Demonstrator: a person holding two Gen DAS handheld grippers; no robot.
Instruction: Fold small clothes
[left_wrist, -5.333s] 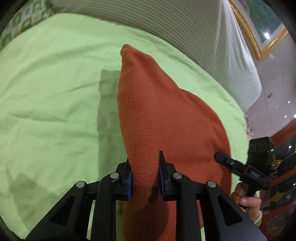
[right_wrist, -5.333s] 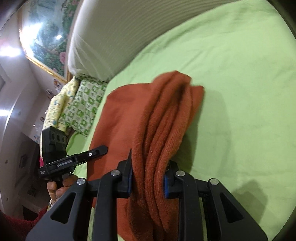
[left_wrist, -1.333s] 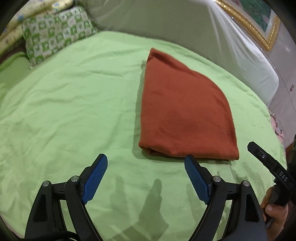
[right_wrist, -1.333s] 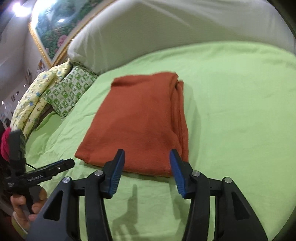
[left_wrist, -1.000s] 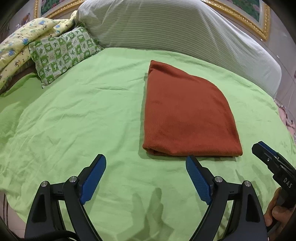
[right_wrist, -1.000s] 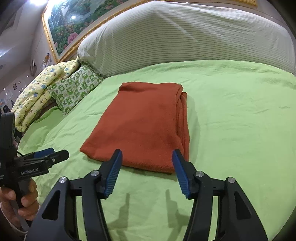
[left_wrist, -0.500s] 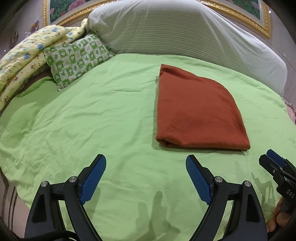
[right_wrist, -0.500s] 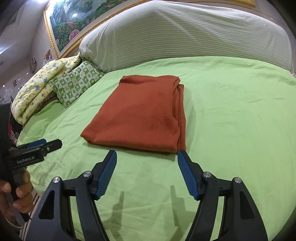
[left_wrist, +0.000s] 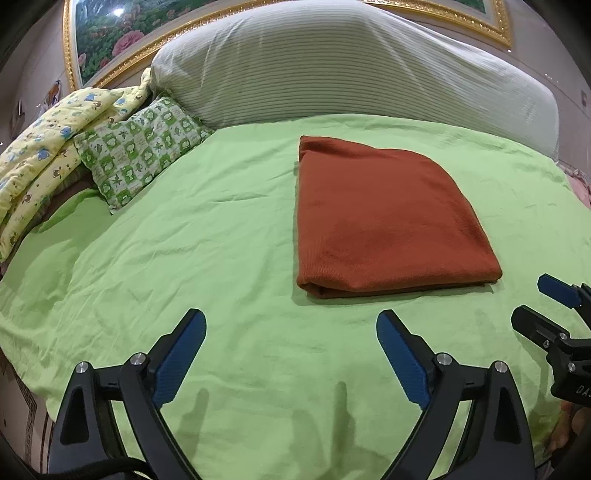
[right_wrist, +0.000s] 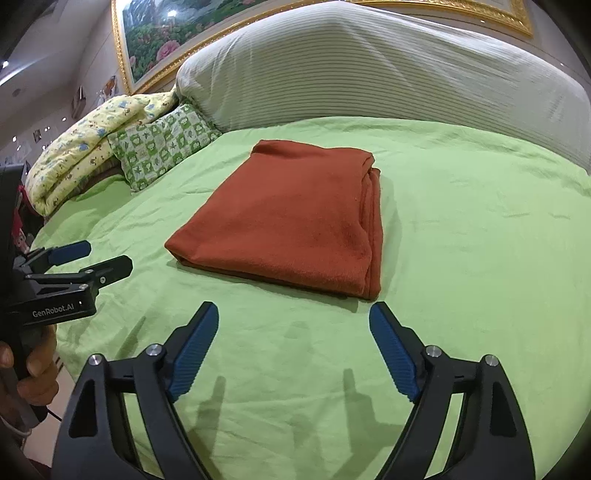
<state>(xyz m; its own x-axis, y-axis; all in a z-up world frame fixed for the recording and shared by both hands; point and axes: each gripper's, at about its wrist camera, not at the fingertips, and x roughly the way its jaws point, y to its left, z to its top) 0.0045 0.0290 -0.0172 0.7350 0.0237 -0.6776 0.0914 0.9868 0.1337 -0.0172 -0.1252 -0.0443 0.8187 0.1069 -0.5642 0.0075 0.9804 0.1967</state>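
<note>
Two grippers are in our hands, and neither holds anything. Our left gripper (left_wrist: 291, 325) has its blue-padded jaws spread wide over the light green bedsheet (left_wrist: 184, 240), with only bare sheet between them; they have just been opening a little further. Our right gripper (right_wrist: 293, 317) stands equally wide, its jaws having just been opening too, and nothing lies between its blue pads.

Just beyond both sets of fingertips, apart from them, lies the rust-orange knitted garment (left_wrist: 384, 218), folded into a flat, neat packet on the sheet. In the right wrist view its stacked fold edges (right_wrist: 373, 221) show along the right side, while the near left corner is a smooth rounded fold.

At the head of the bed sits a large grey striped pillow (left_wrist: 351, 66). To its left we see a green-and-white checked cushion (left_wrist: 140, 147) touching a pale yellow printed quilt (left_wrist: 48, 144). Behind them hangs a gold-framed floral painting (right_wrist: 155, 37).
</note>
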